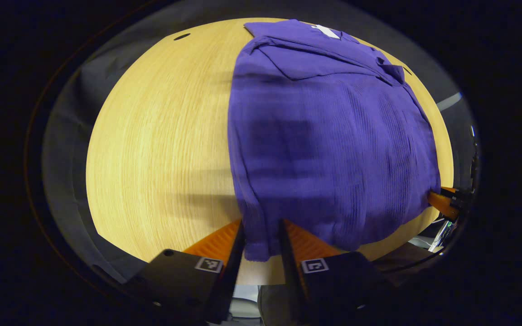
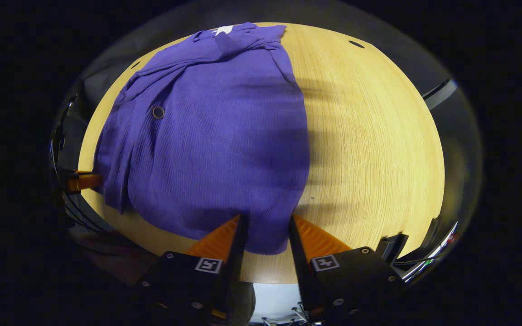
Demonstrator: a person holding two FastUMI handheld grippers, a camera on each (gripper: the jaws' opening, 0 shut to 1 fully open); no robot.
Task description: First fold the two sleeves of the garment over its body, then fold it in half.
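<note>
The wooden table (image 1: 152,149) is the largest thing, its pale grain taking the 9 o'clock half of the left gripper view and the 3 o'clock half (image 2: 369,149) of the right gripper view. 2 small dark holes sit near its far edge, 1 at 11 o'clock (image 1: 181,36) in the left gripper view and 1 at 1 o'clock (image 2: 356,44) in the right gripper view.

On it lies the purple garment (image 1: 329,149), spread flat from the far edge down to the near edge, with both sleeves already folded across its body. In the right gripper view the garment (image 2: 215,145) covers the 9 o'clock half of the table. A folded sleeve (image 1: 315,56) crosses the chest toward 12 o'clock, and a white neck label (image 1: 325,31) shows at the far end. A small round button (image 2: 158,112) sits at about 10 o'clock on the cloth.

The left gripper (image 1: 262,242) stands at 6 o'clock with its fingers apart, the near hem corner of the garment hanging between them; I cannot tell whether they press on it. The right gripper (image 2: 265,237) is likewise at 6 o'clock, its fingers parted around the other hem corner, and whether they grip is unclear. Each gripper also shows at the other view's rim, at 4 o'clock (image 1: 442,203) and 9 o'clock (image 2: 82,182), touching the hem.
</note>
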